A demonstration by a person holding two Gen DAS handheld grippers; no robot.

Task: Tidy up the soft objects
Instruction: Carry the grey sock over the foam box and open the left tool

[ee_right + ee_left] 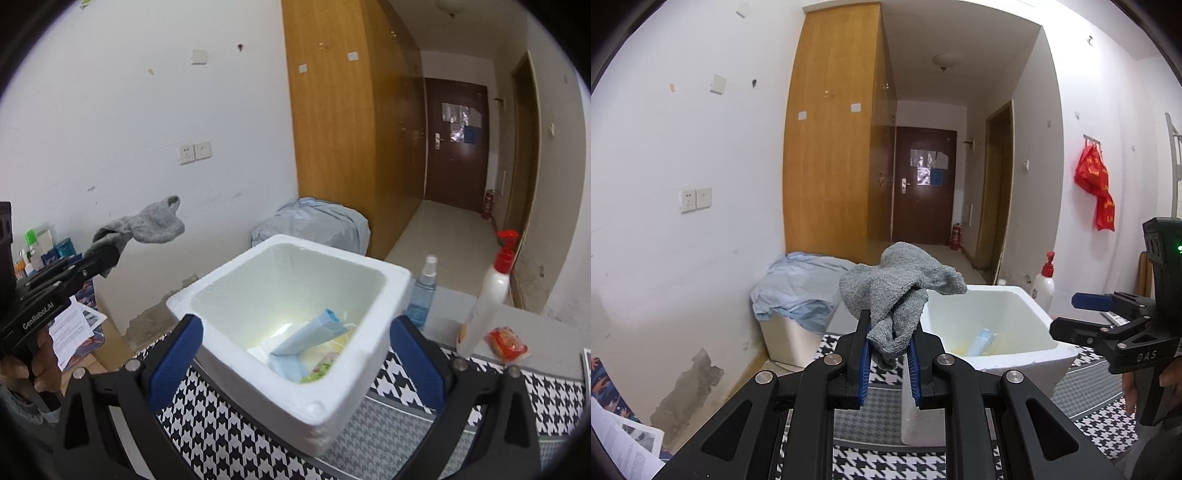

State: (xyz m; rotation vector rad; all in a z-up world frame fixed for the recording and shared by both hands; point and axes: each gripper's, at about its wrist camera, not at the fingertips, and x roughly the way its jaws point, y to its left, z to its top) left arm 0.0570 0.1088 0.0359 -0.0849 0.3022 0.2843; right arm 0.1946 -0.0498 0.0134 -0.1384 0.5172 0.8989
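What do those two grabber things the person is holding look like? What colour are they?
Both are black plastic tools with angled linkage arms joined by round silver bolts. The left gripper has two slim fingers lined with ribbed blue pads; its side reads "GenRobot.AI" in white in the right wrist view. The right gripper has the same blue pads. Seen from the left, its body shows a small green light and raised letters.

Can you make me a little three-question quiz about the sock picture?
1. True or false: the left gripper is squeezing a grey sock.
2. What stands beside the white foam box? A) bottles B) shoes C) a lamp
3. Fill in: the right gripper is wide ____.

Key: 1 true. 2 A: a blue spray bottle and a red-capped pump bottle. 3 open, with nothing held.
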